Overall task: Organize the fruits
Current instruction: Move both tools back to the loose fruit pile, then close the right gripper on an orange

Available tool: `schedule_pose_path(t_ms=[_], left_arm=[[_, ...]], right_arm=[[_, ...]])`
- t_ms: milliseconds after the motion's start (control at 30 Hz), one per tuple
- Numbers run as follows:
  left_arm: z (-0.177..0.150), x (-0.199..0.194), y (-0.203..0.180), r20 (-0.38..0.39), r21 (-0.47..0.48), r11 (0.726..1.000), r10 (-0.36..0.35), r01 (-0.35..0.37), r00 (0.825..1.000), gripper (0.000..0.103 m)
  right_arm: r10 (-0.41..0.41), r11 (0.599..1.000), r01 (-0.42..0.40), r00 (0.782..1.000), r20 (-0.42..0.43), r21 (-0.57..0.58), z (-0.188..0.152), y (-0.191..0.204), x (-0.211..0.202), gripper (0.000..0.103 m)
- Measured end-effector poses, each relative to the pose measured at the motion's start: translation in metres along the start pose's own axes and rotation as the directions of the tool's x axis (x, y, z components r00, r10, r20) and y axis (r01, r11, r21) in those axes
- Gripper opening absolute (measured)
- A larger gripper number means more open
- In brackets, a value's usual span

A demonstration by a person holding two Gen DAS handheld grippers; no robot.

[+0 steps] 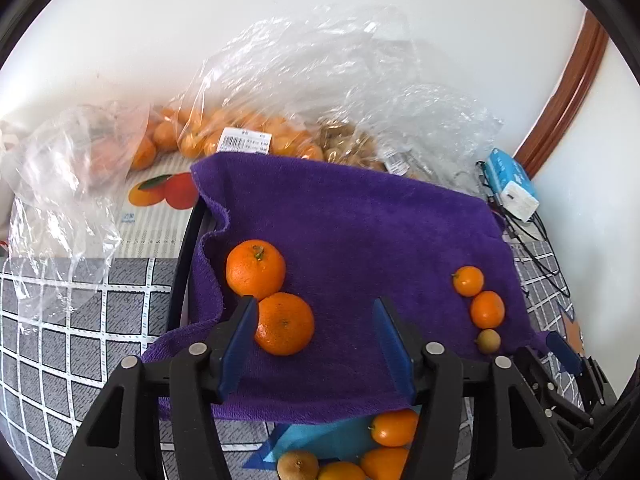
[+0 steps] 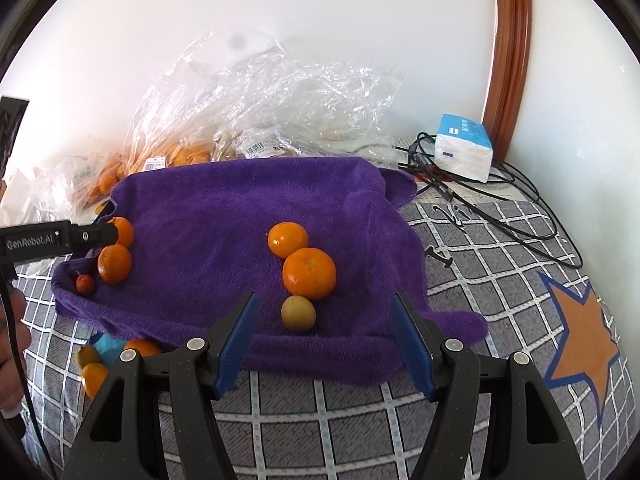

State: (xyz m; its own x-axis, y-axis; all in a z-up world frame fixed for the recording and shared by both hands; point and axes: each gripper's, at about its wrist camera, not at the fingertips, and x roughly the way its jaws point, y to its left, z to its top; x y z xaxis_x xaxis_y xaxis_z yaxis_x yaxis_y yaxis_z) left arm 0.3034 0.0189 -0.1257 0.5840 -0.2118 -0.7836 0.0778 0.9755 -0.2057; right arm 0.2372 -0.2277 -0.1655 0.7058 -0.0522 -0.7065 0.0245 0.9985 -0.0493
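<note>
A purple towel (image 1: 360, 220) lies spread on a checked sheet. Two large oranges (image 1: 256, 268) (image 1: 284, 324) sit touching at its left side. My left gripper (image 1: 316, 340) hangs open over the towel; the nearer orange lies just inside its left finger (image 1: 240, 340), well apart from the right one. Two small oranges (image 1: 468, 281) and a pale yellow fruit (image 1: 489, 341) line the towel's right side. My right gripper (image 2: 326, 340) is open and holds nothing; the yellow fruit (image 2: 298, 313) rests just ahead of its fingertips. A tiny red fruit (image 2: 85, 283) lies by the large oranges (image 2: 115, 263).
Clear plastic bags (image 1: 224, 136) of oranges are piled against the white wall behind the towel. Several loose fruits (image 1: 394, 426) lie on a blue sheet at the towel's near edge. A tissue pack (image 2: 464, 152) and black cables (image 2: 500, 200) sit at the back right. A hand (image 2: 12, 344) shows at the left.
</note>
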Motion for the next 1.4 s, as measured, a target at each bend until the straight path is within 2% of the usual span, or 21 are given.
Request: schedule_pose_path(t_ms=[167,267,533,700,833,1000,1100,1167,1267,1400], left_arm=[[-0.004,-0.030,-0.004,0.041,0.009,0.999,-0.031,0.031,0.999,0.067],[-0.012,-0.045,-0.002,0.067,0.015,1.000,-0.025,0.025,0.997,0.067],[-0.047,-0.063,0.025,0.091,0.016,0.996,0.083,-0.084,0.992,0.067],[-0.075,-0.069,0.067,0.067,-0.061,0.992,0.111,-0.107,0.992,0.067],[-0.091,-0.071,0.098,0.037,-0.124,0.987,0.109,-0.103,0.993,0.065],[-0.112,-0.072,0.109,0.016,-0.120,0.984,0.132,-0.130,0.991,0.065],[-0.124,-0.073,0.111,0.007,-0.120,0.982,0.148,-0.146,0.989,0.064],[-0.129,-0.072,0.112,-0.006,-0.120,0.982,0.146,-0.146,0.989,0.057],[-0.135,-0.071,0.112,-0.018,-0.124,0.980,0.158,-0.159,0.987,0.056],[-0.137,-0.072,0.106,0.008,-0.119,0.984,0.137,-0.135,0.991,0.056]], right_arm=[[-0.015,1.000,0.015,1.000,0.015,-0.020,-0.006,0.005,-0.016,0.067],[-0.023,0.999,0.024,0.999,0.026,-0.029,-0.008,0.008,-0.024,0.067],[-0.029,1.000,0.029,0.998,0.055,0.010,-0.018,0.017,-0.038,0.067],[-0.001,1.000,0.002,1.000,0.009,-0.027,-0.025,0.034,-0.037,0.063],[0.063,0.995,-0.063,0.998,-0.006,-0.078,-0.036,0.053,-0.040,0.060],[0.188,0.975,-0.192,0.981,-0.051,-0.110,-0.050,0.077,-0.036,0.059],[0.215,0.963,-0.224,0.974,-0.070,-0.152,-0.058,0.092,-0.031,0.054],[0.236,0.952,-0.250,0.967,-0.094,-0.175,-0.062,0.101,-0.023,0.046],[0.255,0.944,-0.272,0.960,-0.114,-0.186,-0.064,0.106,-0.016,0.045],[0.264,0.935,-0.287,0.956,-0.129,-0.208,-0.065,0.112,-0.008,0.044]])
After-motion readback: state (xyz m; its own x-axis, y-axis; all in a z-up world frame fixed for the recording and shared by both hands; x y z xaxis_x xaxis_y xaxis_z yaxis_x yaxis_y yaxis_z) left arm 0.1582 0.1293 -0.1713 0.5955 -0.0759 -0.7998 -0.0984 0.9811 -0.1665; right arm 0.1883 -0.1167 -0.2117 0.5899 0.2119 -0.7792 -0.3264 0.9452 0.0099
